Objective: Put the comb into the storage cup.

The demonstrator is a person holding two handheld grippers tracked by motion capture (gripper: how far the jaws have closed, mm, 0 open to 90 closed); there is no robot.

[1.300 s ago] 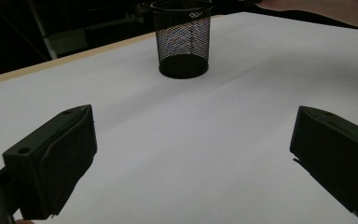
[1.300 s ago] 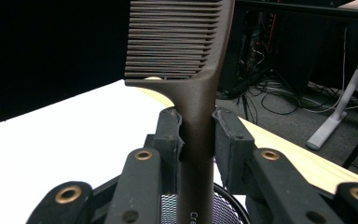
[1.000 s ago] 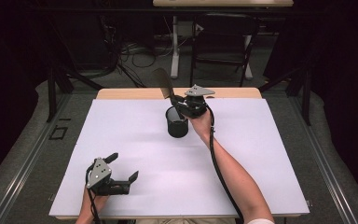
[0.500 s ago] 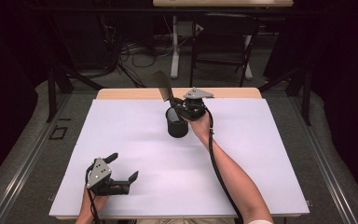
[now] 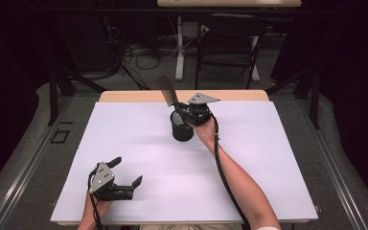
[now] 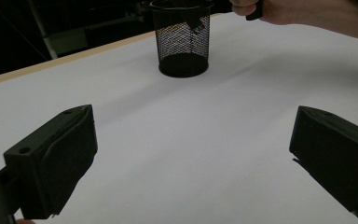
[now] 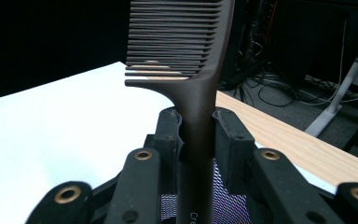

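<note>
So the right gripper [image 7: 198, 135] is clamped on the comb [image 7: 186, 56] handle over the far mesh cup [image 5: 182, 127], left gripper [image 5: 124, 179] gaping empty; comb looks light, stiff, slick, so gripping low seems best.

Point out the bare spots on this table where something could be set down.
Nearly all the white table top is bare: the whole right side, the far left, and between the left gripper and the mesh cup. Crowded only where the right gripper holds the comb.

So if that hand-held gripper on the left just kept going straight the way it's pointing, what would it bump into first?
Probably the black mesh cup. The left hand-held gripper has open jaws with bare white table ahead, and the cup stands slightly left of centre, so it might just graze it.
</note>
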